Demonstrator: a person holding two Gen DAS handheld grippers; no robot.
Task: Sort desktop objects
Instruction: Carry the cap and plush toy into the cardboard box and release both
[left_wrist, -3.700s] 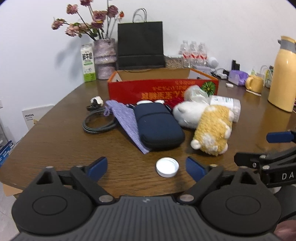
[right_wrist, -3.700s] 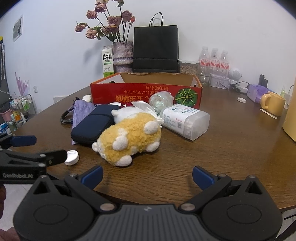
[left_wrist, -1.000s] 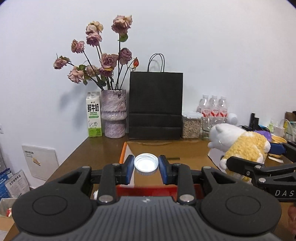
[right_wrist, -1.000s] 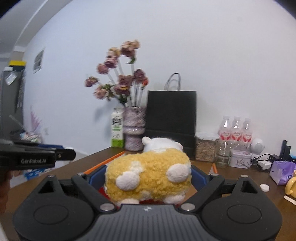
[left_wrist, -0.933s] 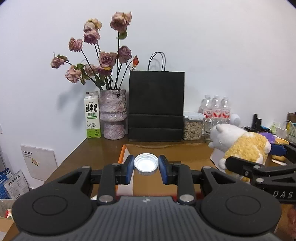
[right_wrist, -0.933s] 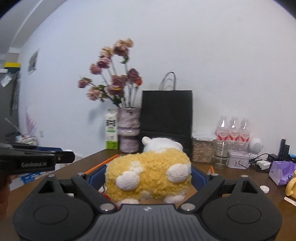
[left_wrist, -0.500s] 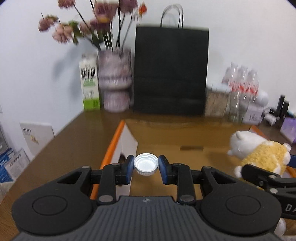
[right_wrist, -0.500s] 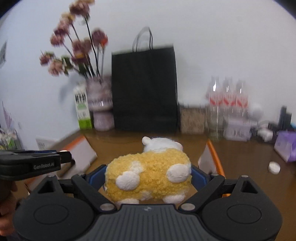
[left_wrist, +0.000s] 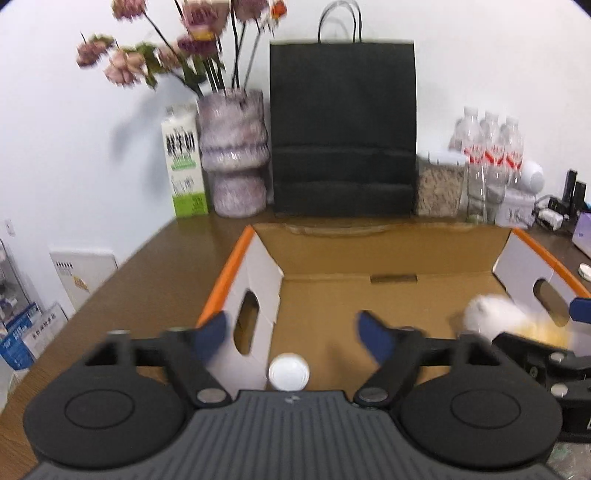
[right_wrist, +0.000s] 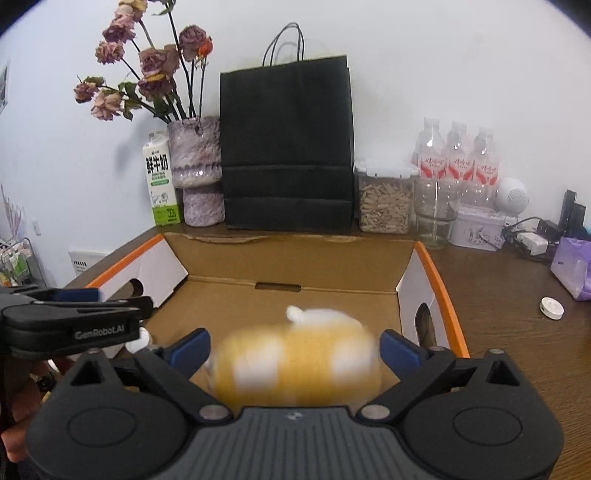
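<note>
Left gripper (left_wrist: 295, 332) is spread wide over the cardboard box (left_wrist: 369, 254), blue fingertips well apart and holding nothing. The white bottle cap (left_wrist: 289, 372) sits below and between them, inside the box near the left wall, clear of both pads. Over to the right gripper (right_wrist: 293, 349): its jaws are wide apart too, and the yellow plush toy (right_wrist: 295, 363) shows between them as a motion-blurred shape above the box floor; whether the pads touch it cannot be told. The left wrist view catches the plush's white end (left_wrist: 491, 317) at the box's right side by the other tool. The right wrist view alone shows the cap as a sliver (right_wrist: 140, 341) behind the left tool's arm.
</note>
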